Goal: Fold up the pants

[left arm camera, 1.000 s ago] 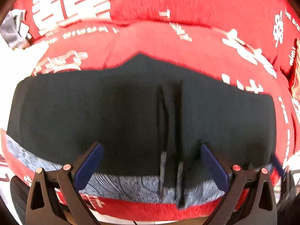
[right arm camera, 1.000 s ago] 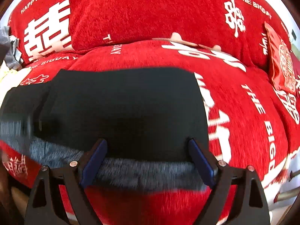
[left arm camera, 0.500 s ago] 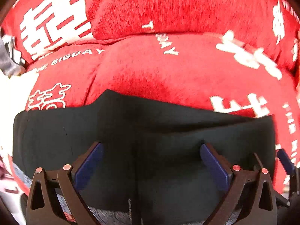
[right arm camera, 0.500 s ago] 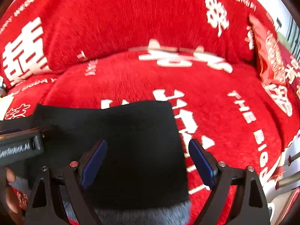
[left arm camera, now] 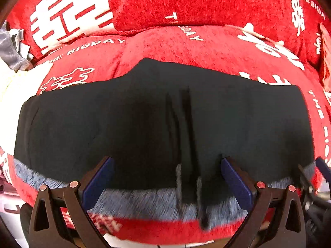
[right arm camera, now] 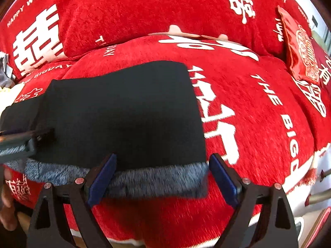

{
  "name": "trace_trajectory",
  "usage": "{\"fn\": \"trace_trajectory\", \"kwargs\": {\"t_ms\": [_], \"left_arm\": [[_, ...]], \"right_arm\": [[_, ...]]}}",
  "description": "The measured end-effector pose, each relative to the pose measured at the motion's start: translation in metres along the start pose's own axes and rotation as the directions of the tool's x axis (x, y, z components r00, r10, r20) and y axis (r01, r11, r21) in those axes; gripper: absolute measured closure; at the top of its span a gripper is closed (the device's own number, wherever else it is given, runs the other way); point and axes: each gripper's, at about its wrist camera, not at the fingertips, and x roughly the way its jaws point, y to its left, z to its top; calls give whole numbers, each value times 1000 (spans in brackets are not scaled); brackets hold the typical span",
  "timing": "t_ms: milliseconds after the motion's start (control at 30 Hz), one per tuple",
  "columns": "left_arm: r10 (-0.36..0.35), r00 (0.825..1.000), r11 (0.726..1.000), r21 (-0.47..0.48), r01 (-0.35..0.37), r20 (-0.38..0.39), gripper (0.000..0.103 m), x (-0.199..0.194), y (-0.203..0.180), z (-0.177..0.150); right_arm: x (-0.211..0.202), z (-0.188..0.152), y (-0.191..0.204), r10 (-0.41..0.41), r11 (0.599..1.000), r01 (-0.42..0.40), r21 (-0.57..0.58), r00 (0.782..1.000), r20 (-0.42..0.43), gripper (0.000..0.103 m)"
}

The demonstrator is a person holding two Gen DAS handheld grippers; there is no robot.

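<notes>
Black pants (left arm camera: 144, 113) lie folded across the red seat cushion (left arm camera: 186, 47), their grey fleecy lining (left arm camera: 144, 200) showing along the near edge. My left gripper (left arm camera: 167, 177) hangs open over that edge near the middle fold ridge, its pads touching nothing. In the right wrist view the pants (right arm camera: 124, 107) end in a straight right side. My right gripper (right arm camera: 163, 177) is open and its jaws are still opening, with the lined edge (right arm camera: 161, 179) in the gap below and no pad pressing on it. The left gripper (right arm camera: 20, 142) shows at the left edge.
The red sofa back (right arm camera: 144, 6) with white lettering rises behind the seat. A red snack packet (right arm camera: 302, 47) leans at the right end. Grey cloth (left arm camera: 12, 49) and something pale (left arm camera: 12, 86) lie at the left end. A hand (right arm camera: 8, 212) shows at the lower left.
Half a second ago both grippers were further forward over the pants; now both are back at the near lined edge, as a second ago. The pants lie the same.
</notes>
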Motion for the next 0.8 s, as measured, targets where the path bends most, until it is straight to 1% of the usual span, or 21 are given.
{"fn": "trace_trajectory", "kwargs": {"t_ms": [67, 100, 200, 233, 267, 300, 333, 367, 400, 500, 533, 567, 600, 633, 700, 767, 800], "left_arm": [[-8, 999, 999, -38, 10, 39, 0, -13, 9, 0], [-11, 999, 999, -49, 13, 44, 0, -13, 11, 3], [11, 999, 998, -69, -9, 36, 0, -7, 14, 10], [24, 1000, 997, -72, -23, 18, 0, 0, 16, 12], [34, 999, 997, -75, -34, 1, 0, 7, 17, 11], [28, 1000, 996, -83, -29, -10, 0, 13, 18, 11], [5, 1000, 996, -94, -6, -10, 0, 16, 22, 9], [-4, 1000, 995, -98, 4, -6, 0, 15, 24, 7], [-2, 1000, 997, -77, 2, -7, 0, 15, 24, 4], [26, 998, 999, 40, -28, 50, 0, 3, 19, -11], [38, 997, 997, 69, -42, 64, 0, -1, 19, -17], [46, 997, 996, 78, -51, 69, 0, -5, 22, -20], [44, 997, 996, 74, -49, 69, 0, -8, 27, -24], [24, 998, 998, 55, -27, 62, 0, -11, 37, -29], [3, 999, 1000, 2, -3, 49, 0, -15, 56, -34], [10, 998, 999, -49, -7, 56, 0, -19, 76, -36], [20, 998, 997, -76, -15, 61, 0, -20, 87, -34]], "right_arm": [[-10, 4, 4, -9, 1000, 8, 11, 999, 50, 11], [-14, 11, 10, -3, 1000, 2, 10, 997, 75, 10], [-5, 34, 34, 13, 1000, -11, -23, 997, 80, 11], [0, 40, 40, 11, 1000, -9, -29, 997, 75, 11], [10, 49, 49, 16, 1000, -14, -26, 999, 49, 11], [18, 54, 54, 30, 999, -30, -17, 999, 18, 11], [27, 56, 59, 51, 999, -51, -10, 999, -15, 11], [33, 54, 64, 63, 998, -63, -11, 997, -41, 11], [40, 49, 68, 76, 997, -76, 2, 995, -64, 11], [36, 32, 69, 92, 996, -91, 5, 994, -54, 11], [33, 25, 70, 90, 996, -91, -10, 995, -50, 10], [30, 20, 70, 84, 996, -85, -25, 995, -53, 10], [25, 14, 70, 59, 997, -62, -52, 997, -50, 11], [19, 9, 69, 43, 997, -45, -59, 999, -32, 10], [7, 3, 61, 52, 998, -53, -26, 999, -11, 10], [3, 3, 58, 60, 998, -60, 5, 998, -7, 10], [4, 6, 63, 63, 998, -63, -5, 998, -9, 10]]}}
